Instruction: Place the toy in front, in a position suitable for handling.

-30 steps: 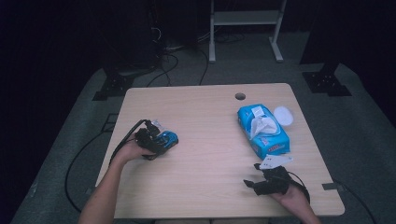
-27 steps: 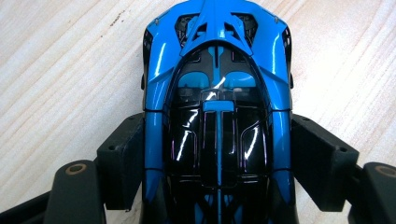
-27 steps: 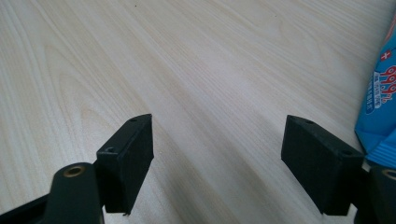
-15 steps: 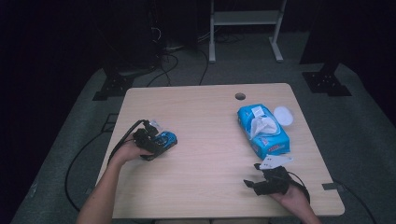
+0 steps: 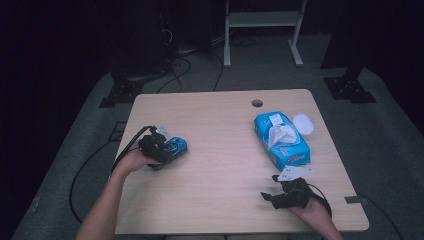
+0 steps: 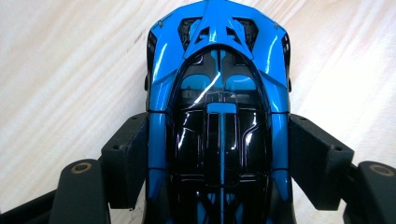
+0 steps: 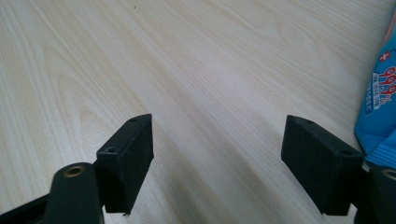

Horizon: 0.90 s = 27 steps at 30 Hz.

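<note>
A glossy blue and black toy car (image 5: 176,146) sits on the left part of the wooden table (image 5: 220,200). My left gripper (image 5: 167,149) is shut on it, one pad pressed to each side of the car's body (image 6: 219,93), whose nose points away from the camera. My right gripper (image 5: 267,196) rests near the table's front right edge, held by a hand. Its jaws stand wide open over bare wood (image 7: 217,158) with nothing between them. A blue pack of wipes (image 5: 281,140) lies just beyond it, and the pack's corner (image 7: 378,107) is beside the right jaw.
A round white lid (image 5: 303,123) lies to the right of the wipes pack. A cable hole (image 5: 257,103) is near the table's far edge. Cables and a white stand's legs (image 5: 260,30) are on the dark floor behind the table.
</note>
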Motion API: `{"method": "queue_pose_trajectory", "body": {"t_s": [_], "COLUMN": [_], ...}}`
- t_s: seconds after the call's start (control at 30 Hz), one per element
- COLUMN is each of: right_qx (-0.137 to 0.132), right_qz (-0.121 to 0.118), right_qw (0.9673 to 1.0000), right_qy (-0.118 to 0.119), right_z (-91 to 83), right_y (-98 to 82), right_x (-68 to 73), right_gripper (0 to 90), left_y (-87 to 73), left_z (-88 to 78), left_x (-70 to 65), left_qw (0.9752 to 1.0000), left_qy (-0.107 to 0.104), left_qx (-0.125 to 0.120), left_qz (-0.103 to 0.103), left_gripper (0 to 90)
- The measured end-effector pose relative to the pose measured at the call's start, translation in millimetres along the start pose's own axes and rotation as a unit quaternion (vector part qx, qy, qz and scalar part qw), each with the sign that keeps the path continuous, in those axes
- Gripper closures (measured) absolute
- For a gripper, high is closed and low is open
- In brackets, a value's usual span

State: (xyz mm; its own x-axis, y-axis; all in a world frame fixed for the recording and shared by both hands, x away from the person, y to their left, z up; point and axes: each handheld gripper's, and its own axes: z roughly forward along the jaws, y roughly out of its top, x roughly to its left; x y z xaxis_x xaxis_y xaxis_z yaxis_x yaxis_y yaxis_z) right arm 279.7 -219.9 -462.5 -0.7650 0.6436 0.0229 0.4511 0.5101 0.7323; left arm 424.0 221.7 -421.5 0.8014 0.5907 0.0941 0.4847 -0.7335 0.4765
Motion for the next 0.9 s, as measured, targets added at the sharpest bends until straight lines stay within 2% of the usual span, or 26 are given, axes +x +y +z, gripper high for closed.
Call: {"method": "queue_pose_trajectory", "body": {"t_s": [0.1,0.17,0.2,0.4,0.53,0.6,0.73,0.9], "right_qx": [-0.001,-0.003,-0.005,-0.008,-0.012,-0.014,-0.014,-0.016], "right_qz": [0.002,0.002,0.002,0.01,0.012,0.014,0.015,0.018], "right_qw": [1.0,1.0,1.0,0.9999,0.9998,0.9998,0.9998,0.9997], "right_qy": [0.0,-0.001,-0.002,-0.004,-0.005,-0.006,-0.008,-0.01], "right_z": [0.5,0.0,-0.3,-1.9,-3.2,-4.1,-5.2,-5.8], "right_y": [0.9,1.2,1.1,-0.4,-0.6,-0.8,-1.8,-2.4], "right_x": [1.0,0.7,0.4,-1.8,-3.5,-4.0,-5.6,-6.3], "right_gripper": [24.3,24.3,24.4,24.4,24.3,24.3,24.3,24.3], "left_y": [11.0,20.0,25.0,51.9,67.8,76.1,87.2,96.3], "left_z": [-7.7,-11.4,-12.5,-11.0,-5.6,-2.0,6.5,21.3], "left_x": [-8.6,-16.7,-21.2,-52.6,-73.1,-84.7,-106.9,-134.3], "left_qw": [0.9997,0.9991,0.9986,0.9946,0.9911,0.9881,0.9837,0.977], "left_qy": [-0.003,-0.006,-0.007,-0.028,-0.04,-0.05,-0.065,-0.096], "left_qx": [-0.016,-0.024,-0.027,-0.047,-0.048,-0.044,-0.049,-0.053], "left_qz": [0.016,0.033,0.046,0.088,0.118,0.139,0.16,0.183], "left_gripper": [28.3,28.3,28.3,28.3,28.3,28.3,28.3,28.3]}}
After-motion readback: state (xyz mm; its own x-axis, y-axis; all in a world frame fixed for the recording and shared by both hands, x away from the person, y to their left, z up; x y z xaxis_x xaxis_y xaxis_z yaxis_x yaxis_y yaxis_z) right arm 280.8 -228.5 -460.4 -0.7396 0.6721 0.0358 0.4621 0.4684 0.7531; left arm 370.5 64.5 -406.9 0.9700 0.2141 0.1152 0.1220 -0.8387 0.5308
